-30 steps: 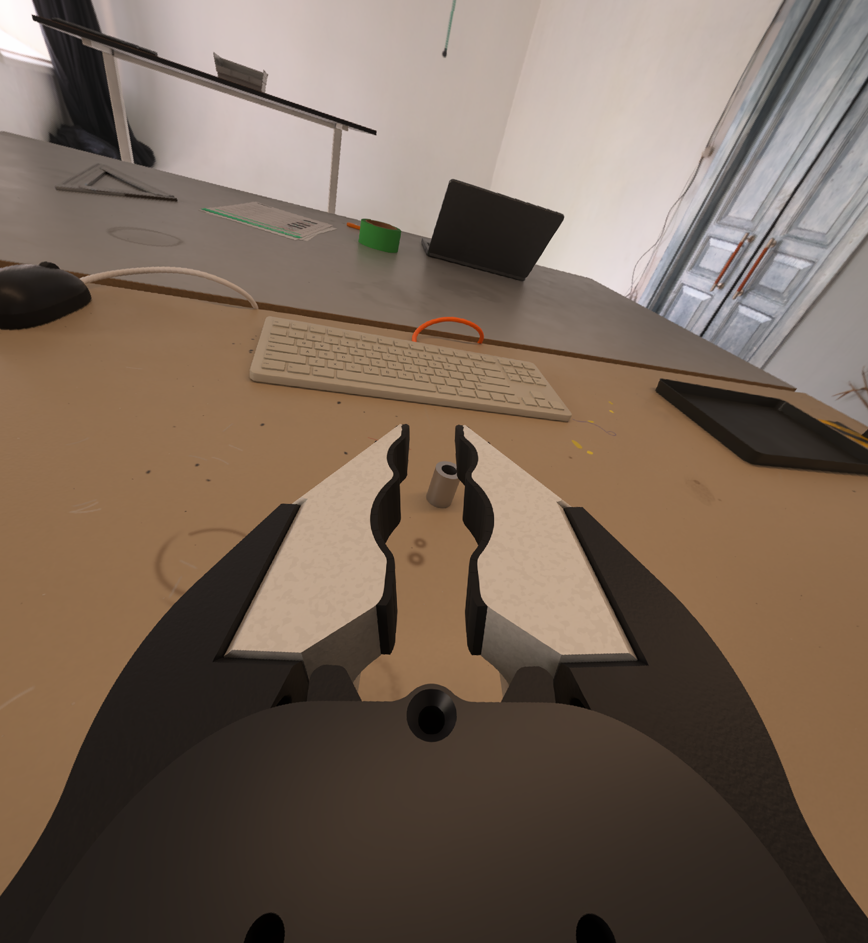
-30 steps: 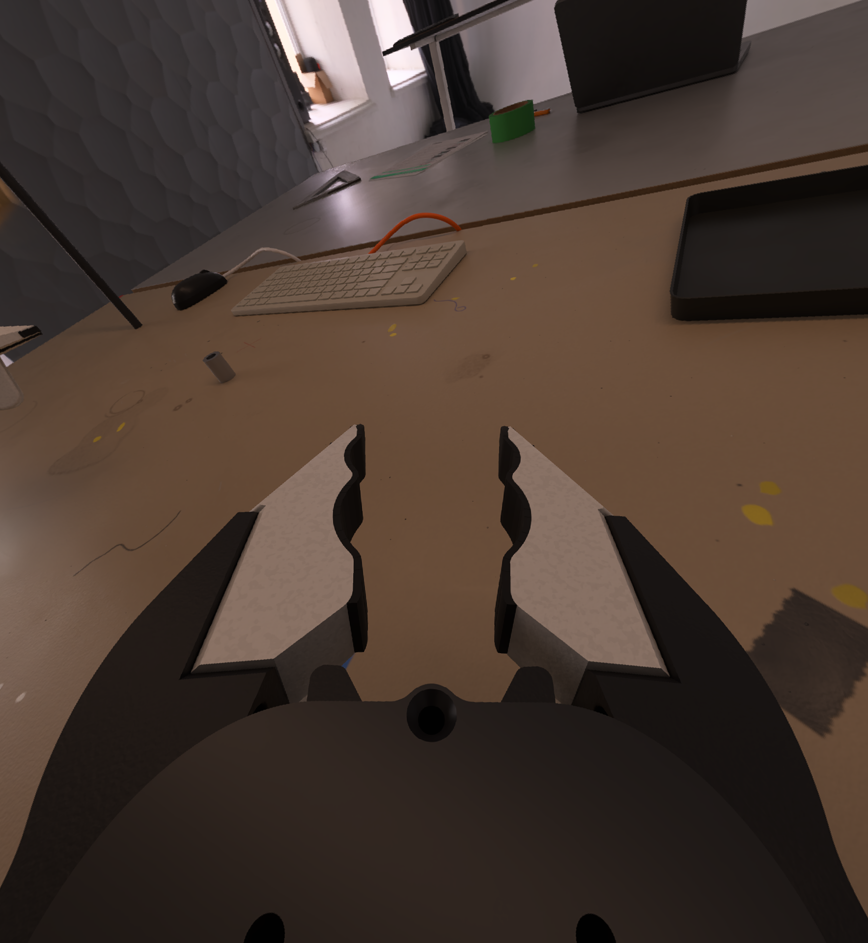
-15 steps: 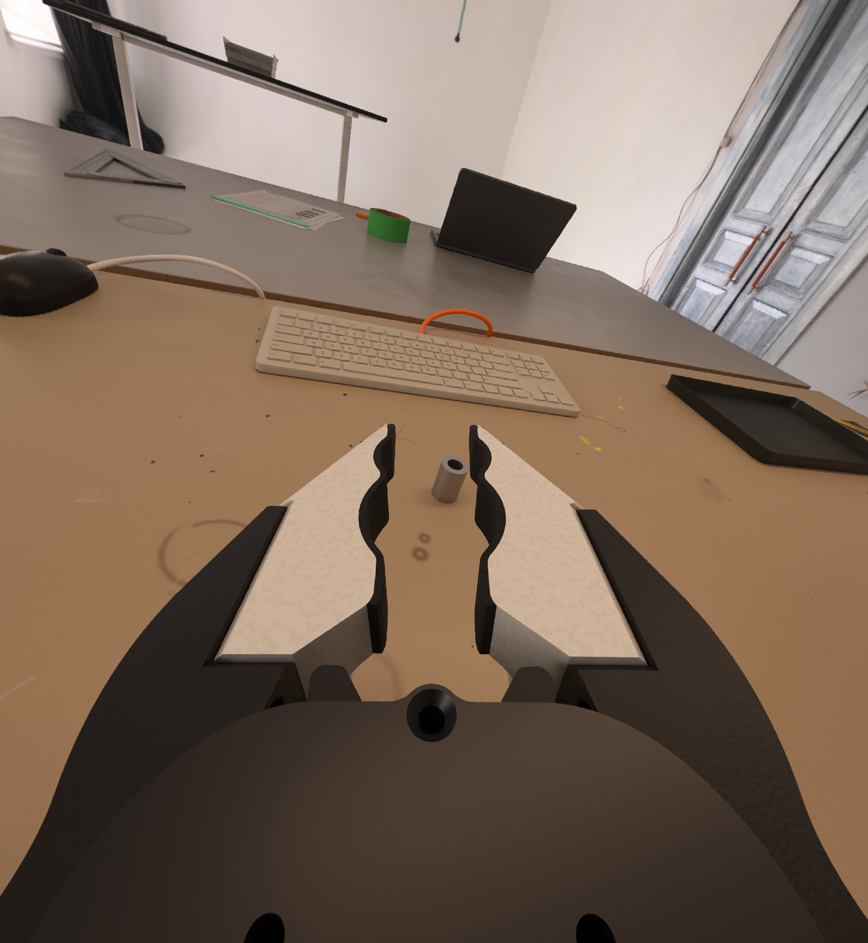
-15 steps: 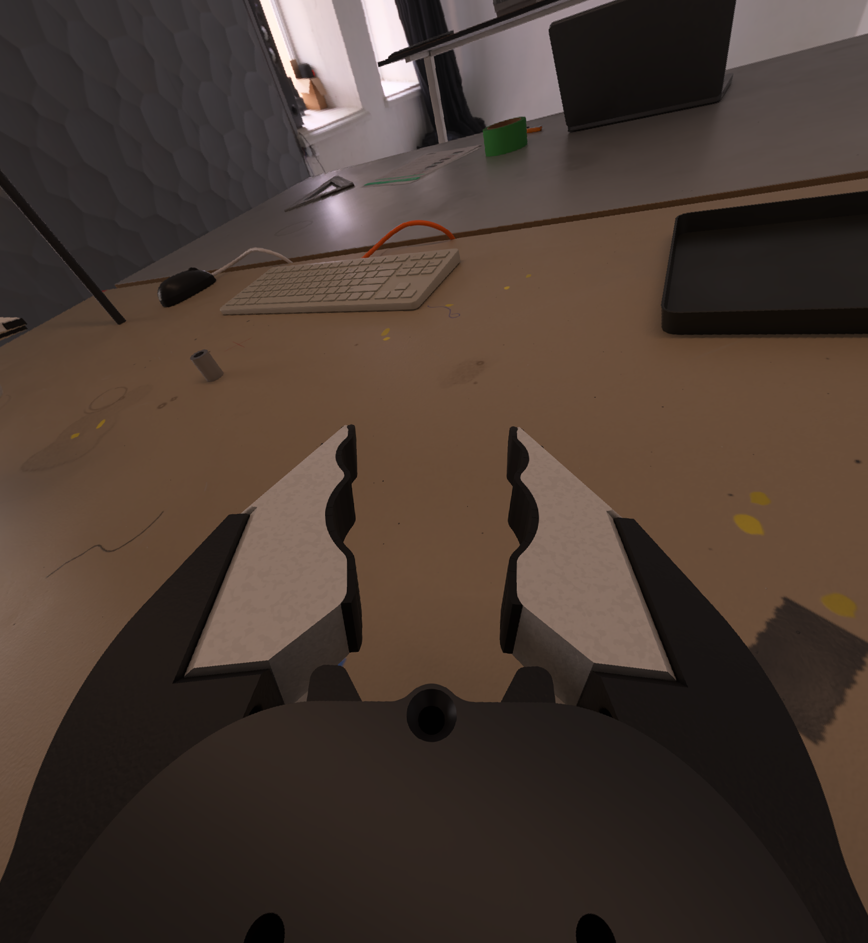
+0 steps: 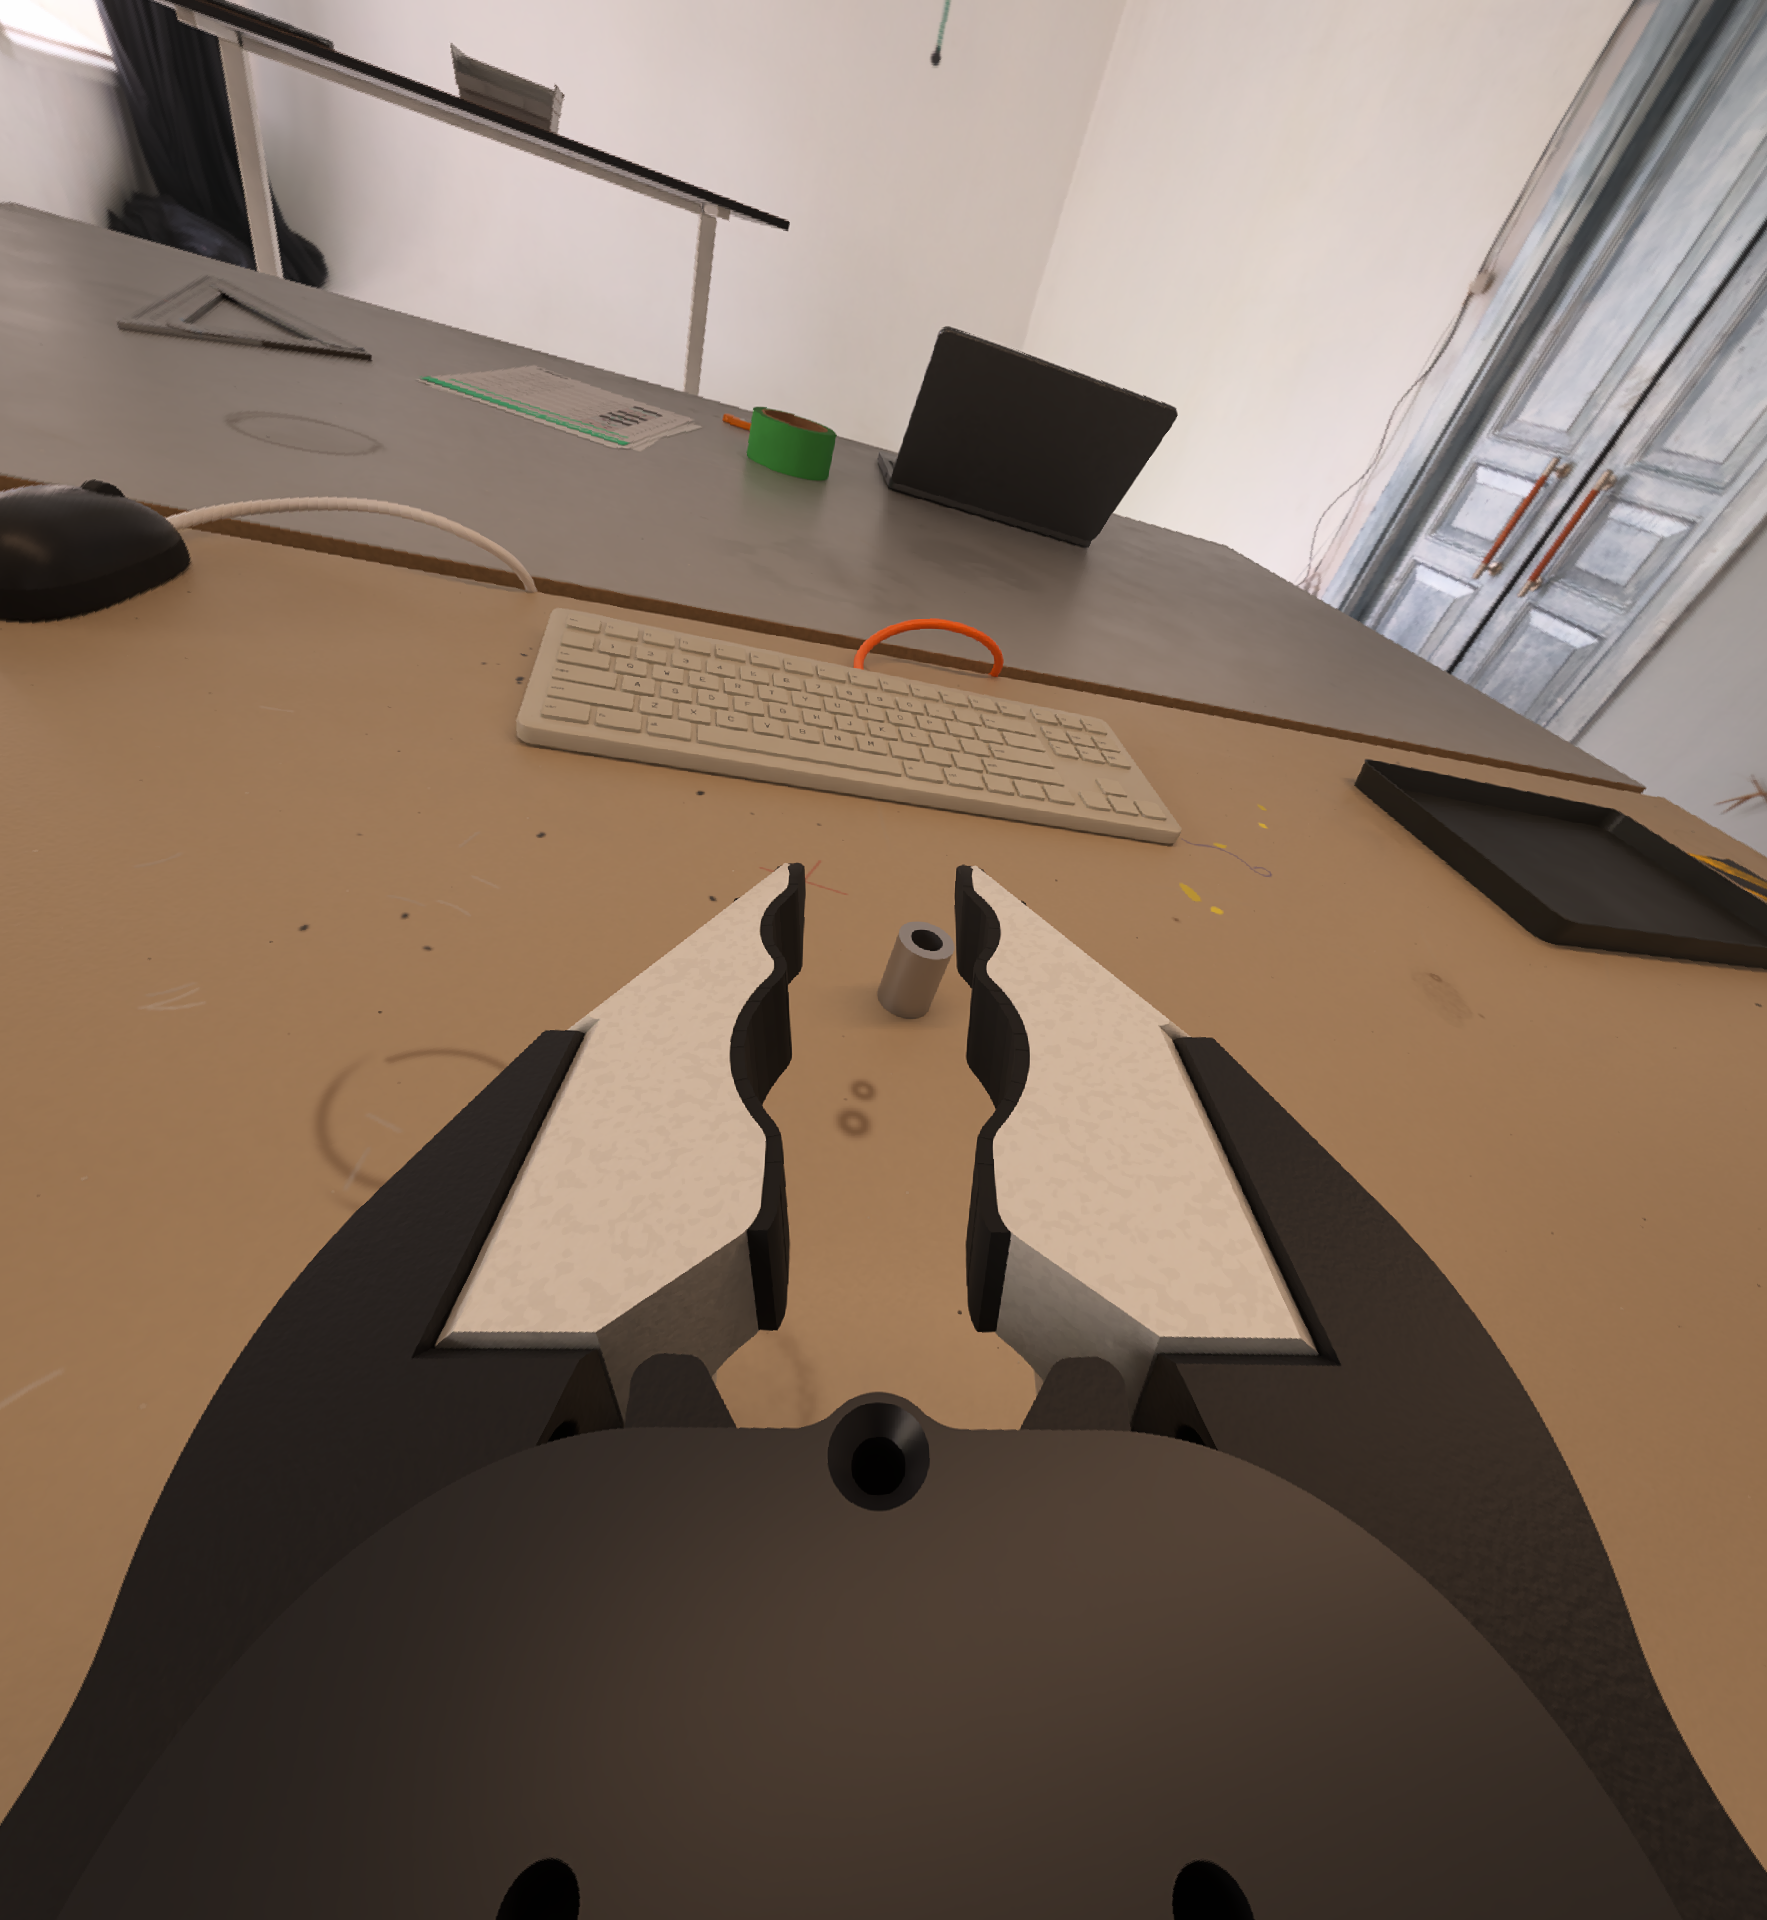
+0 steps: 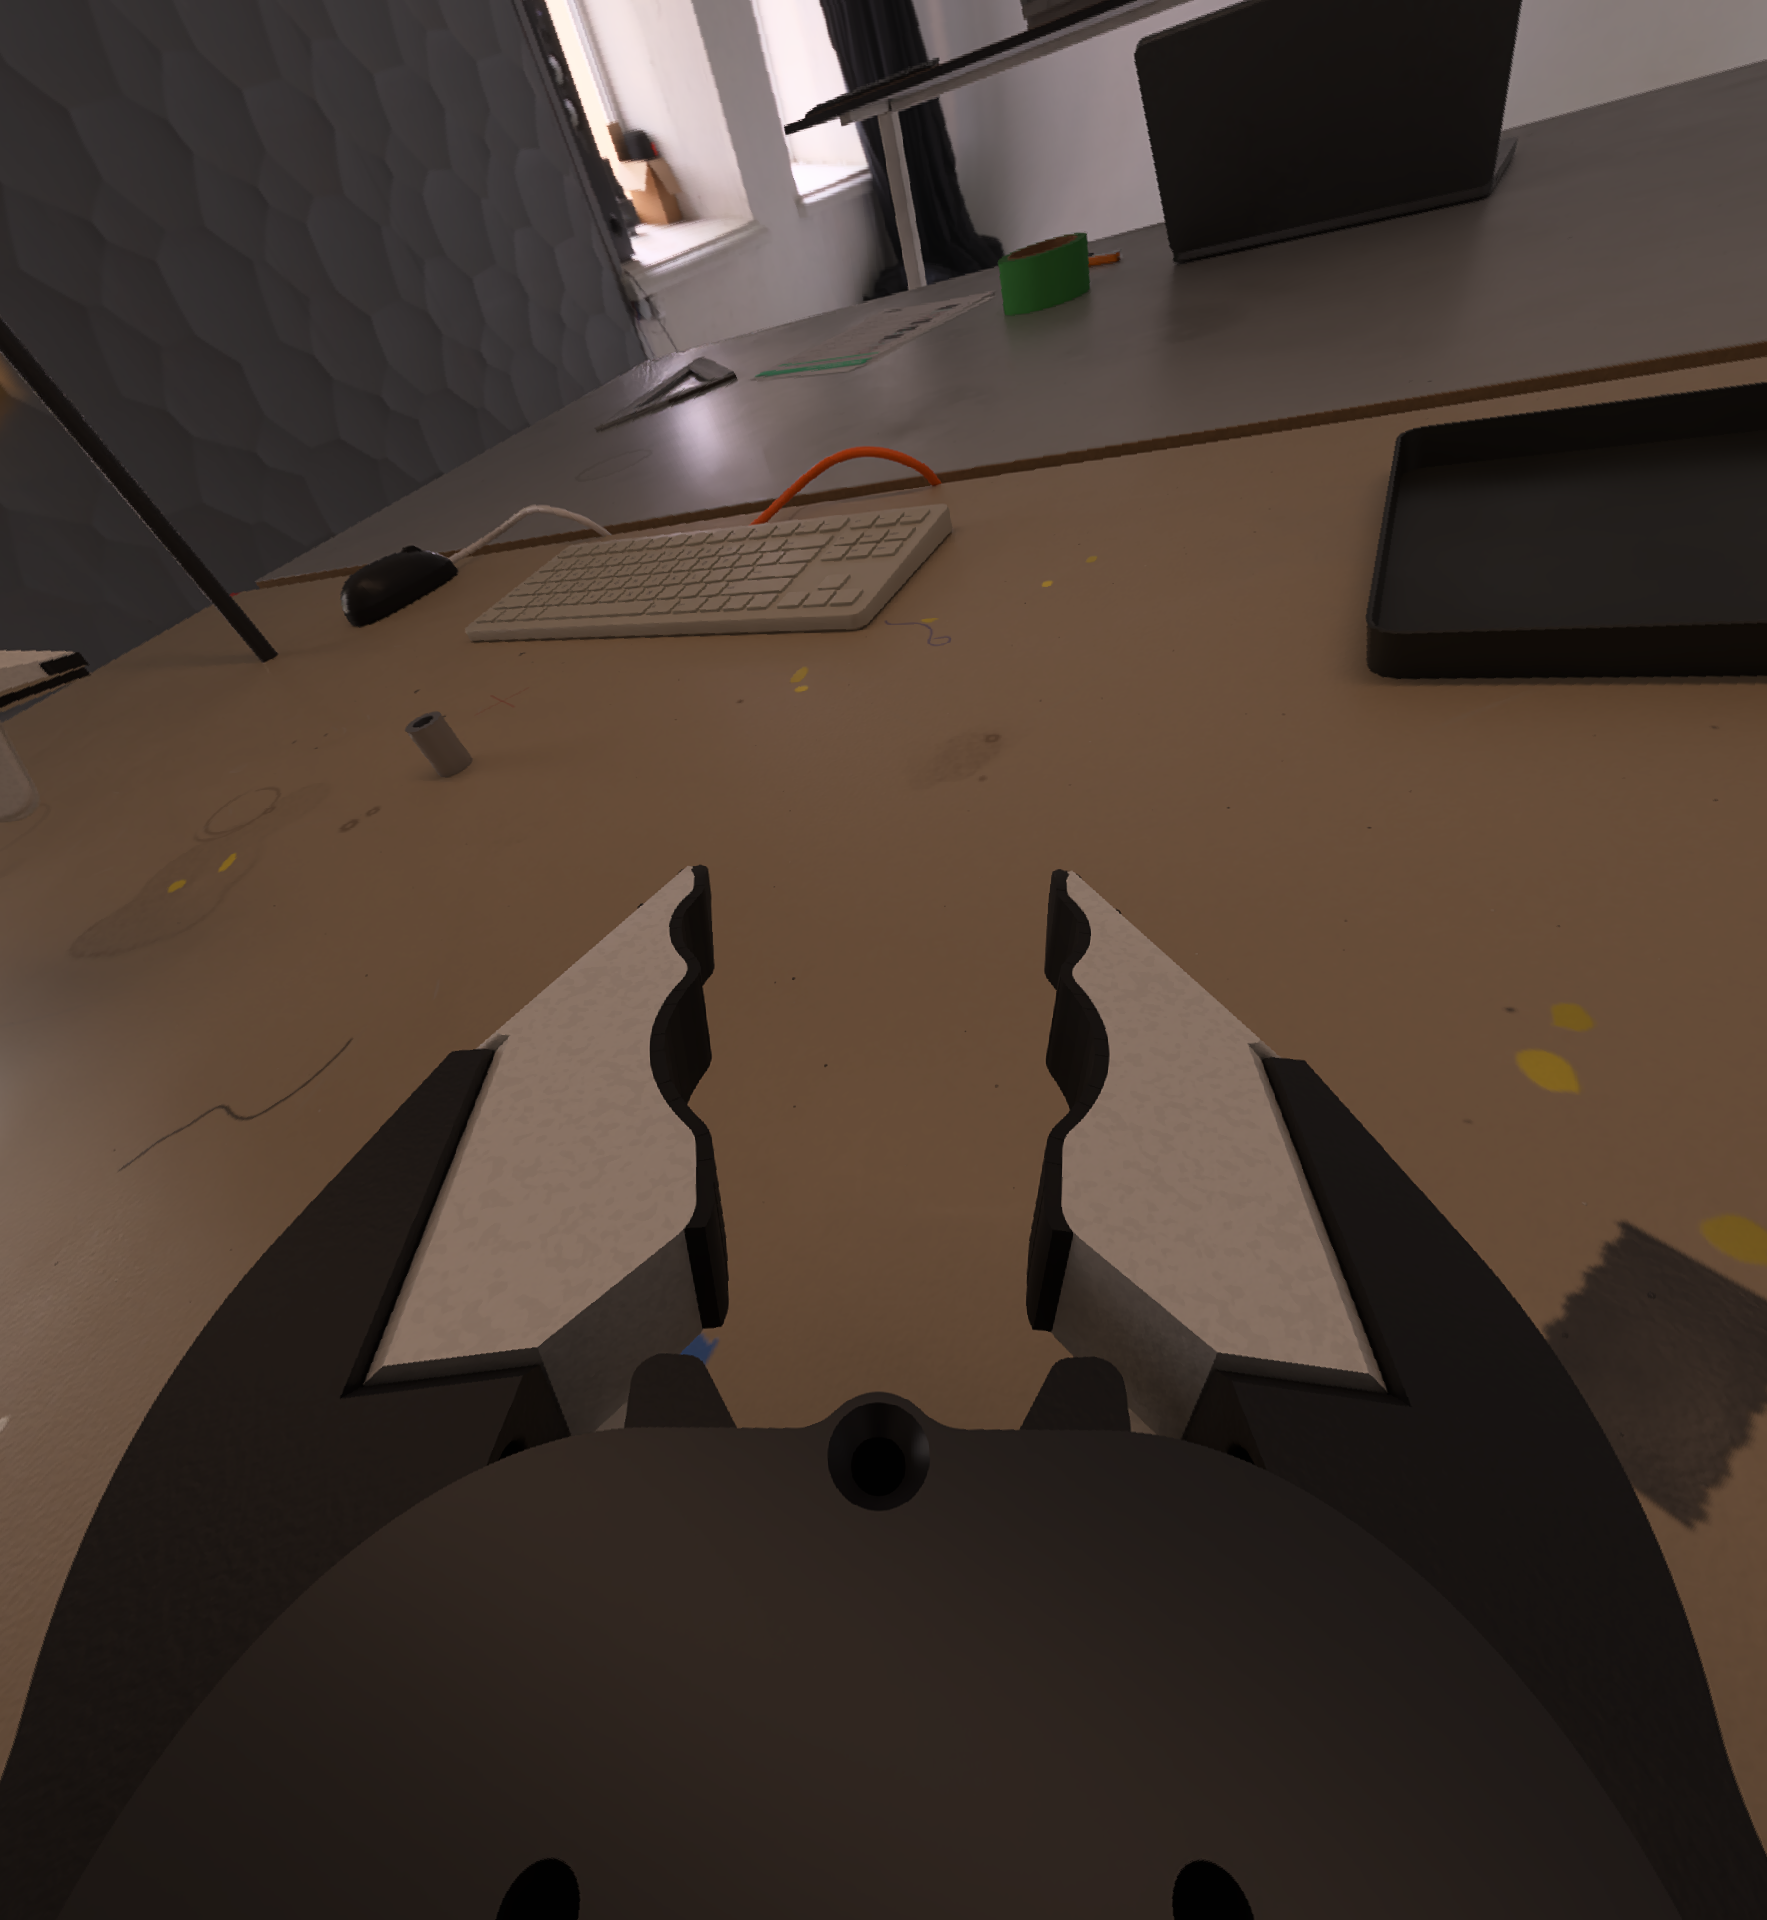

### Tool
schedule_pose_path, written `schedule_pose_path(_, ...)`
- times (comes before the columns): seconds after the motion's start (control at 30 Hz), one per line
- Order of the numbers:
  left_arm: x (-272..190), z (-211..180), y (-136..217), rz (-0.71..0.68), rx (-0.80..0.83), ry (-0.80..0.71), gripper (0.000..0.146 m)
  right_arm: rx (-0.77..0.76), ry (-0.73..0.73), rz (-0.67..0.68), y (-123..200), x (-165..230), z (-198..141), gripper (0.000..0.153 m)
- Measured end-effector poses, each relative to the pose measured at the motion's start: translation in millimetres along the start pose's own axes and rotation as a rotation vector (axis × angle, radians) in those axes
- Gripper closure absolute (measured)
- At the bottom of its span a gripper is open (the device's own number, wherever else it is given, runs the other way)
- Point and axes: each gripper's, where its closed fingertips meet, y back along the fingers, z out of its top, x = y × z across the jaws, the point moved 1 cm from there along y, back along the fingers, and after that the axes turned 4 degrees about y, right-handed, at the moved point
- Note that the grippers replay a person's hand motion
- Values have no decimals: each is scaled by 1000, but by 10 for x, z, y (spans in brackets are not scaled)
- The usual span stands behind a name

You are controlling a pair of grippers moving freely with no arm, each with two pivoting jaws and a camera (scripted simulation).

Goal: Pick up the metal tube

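Black computer mouse (image 5: 53,549) w/ white cord sits far left on tan tabletop (image 5: 235,883); one white keyboard (image 5: 837,732) w/ orange cable loop behind it, then one black shallow tray (image 5: 1585,883) at right. Rear grey table holds one green tape roll (image 5: 792,444) & one black laptop (image 5: 1024,436). Left gripper (image 5: 879,883) is spread; short silver metal tube (image 5: 915,971) stands upright on tabletop between its fingers, nearer right one, not gripped, nothing blocking. Right gripper (image 6: 879,883) is spread wide, empty, well apart from tube (image 6: 438,743). Keyboard lettering too small to read.

left wrist: low, near desk, facing keyboard (image 5: 837,727) | right wrist: likewise | shared: keyboard (image 6: 713,577)
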Motion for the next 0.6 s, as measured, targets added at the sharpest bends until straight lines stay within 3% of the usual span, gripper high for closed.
schedule_pose_path(0.6, 18, -13, -5, 5, 10, 5, 117, 13, 1, 12, -25, 18, -22, 87)
